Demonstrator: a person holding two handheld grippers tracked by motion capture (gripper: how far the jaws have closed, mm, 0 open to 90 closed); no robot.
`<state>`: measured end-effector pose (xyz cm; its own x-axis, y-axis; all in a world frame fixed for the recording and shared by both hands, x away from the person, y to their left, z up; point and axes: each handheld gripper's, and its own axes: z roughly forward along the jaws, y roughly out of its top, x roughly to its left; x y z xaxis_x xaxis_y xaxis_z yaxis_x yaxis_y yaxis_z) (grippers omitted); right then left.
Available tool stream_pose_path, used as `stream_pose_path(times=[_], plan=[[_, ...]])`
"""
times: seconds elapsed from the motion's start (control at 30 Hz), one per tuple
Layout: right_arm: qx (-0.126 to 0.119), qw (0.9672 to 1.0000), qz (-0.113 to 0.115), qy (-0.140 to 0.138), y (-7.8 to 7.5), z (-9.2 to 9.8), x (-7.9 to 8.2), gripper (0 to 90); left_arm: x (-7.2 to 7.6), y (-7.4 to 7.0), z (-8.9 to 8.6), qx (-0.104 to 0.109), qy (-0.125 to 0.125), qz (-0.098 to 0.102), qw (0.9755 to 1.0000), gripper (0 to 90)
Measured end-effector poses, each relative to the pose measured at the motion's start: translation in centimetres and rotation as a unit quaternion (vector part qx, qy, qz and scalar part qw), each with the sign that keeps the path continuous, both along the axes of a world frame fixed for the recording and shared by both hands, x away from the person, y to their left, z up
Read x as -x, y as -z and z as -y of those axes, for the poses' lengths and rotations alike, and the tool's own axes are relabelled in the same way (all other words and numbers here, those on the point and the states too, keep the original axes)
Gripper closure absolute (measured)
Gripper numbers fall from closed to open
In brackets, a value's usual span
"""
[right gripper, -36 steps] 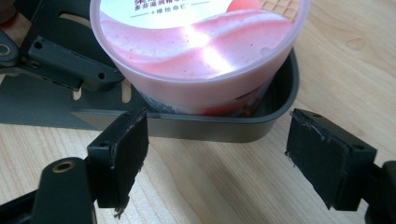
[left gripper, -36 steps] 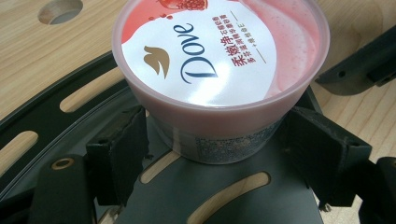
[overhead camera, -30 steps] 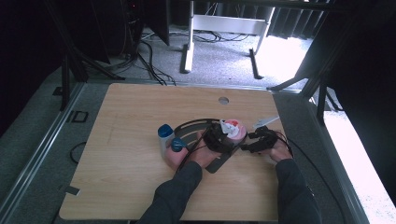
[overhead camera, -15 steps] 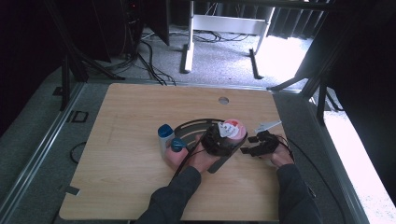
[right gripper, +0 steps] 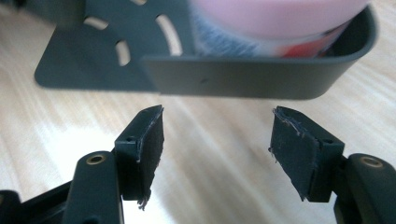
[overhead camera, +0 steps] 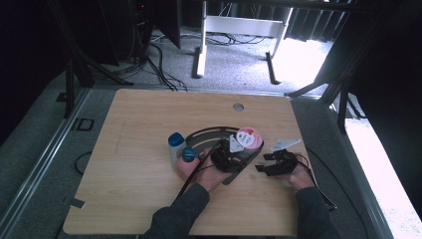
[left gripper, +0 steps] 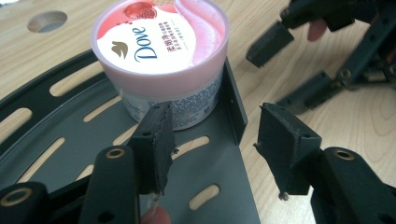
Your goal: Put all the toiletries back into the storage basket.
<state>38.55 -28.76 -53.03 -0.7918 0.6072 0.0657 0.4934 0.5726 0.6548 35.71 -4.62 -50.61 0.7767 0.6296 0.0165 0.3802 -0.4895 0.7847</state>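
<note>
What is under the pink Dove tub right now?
The Dove tub stands on the dark slotted tray, against its upright rim, which lies on the wooden table. The tray surface directly beneath the tub is covered.

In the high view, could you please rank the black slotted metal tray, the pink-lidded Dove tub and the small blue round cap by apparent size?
1. Black slotted metal tray, clearly largest.
2. Pink-lidded Dove tub.
3. Small blue round cap, smallest.
All lie at a similar distance from the camera, so the order is safe.
</note>
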Motion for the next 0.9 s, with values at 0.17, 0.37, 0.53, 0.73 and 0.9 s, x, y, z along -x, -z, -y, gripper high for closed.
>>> stream_pose_path(times=[0.17, 0.37, 0.53, 0.73, 0.9], plan=[[0.035, 0.9994, 0.009, 0.005, 0.3, -0.7, 2.0, 34.2, 0.7, -0.1, -0.9, 0.019, 0.002, 0.005, 0.9998, 51.3], [0.026, 0.9992, 0.029, 0.002, 0.3, -1.1, 4.4, 34.5, 0.7, 0.3, -1.4, 0.027, 0.012, -0.021, 0.9994, 49.7], [0.005, 0.9994, 0.032, 0.011, 0.3, -1.1, 6.2, 33.7, 1.1, 0.6, -1.6, 0.024, 0.028, -0.021, 0.9991, 50.3], [0.006, 0.9988, 0.037, 0.032, 0.9, -1.0, 7.5, 33.6, 1.7, 0.3, -2.0, 0.033, 0.045, -0.015, 0.9983, 46.9], [0.003, 0.9983, 0.043, 0.040, 1.6, -1.2, 8.6, 32.7, 2.3, -0.1, -2.5, 0.038, 0.054, -0.013, 0.9977, 43.5]])
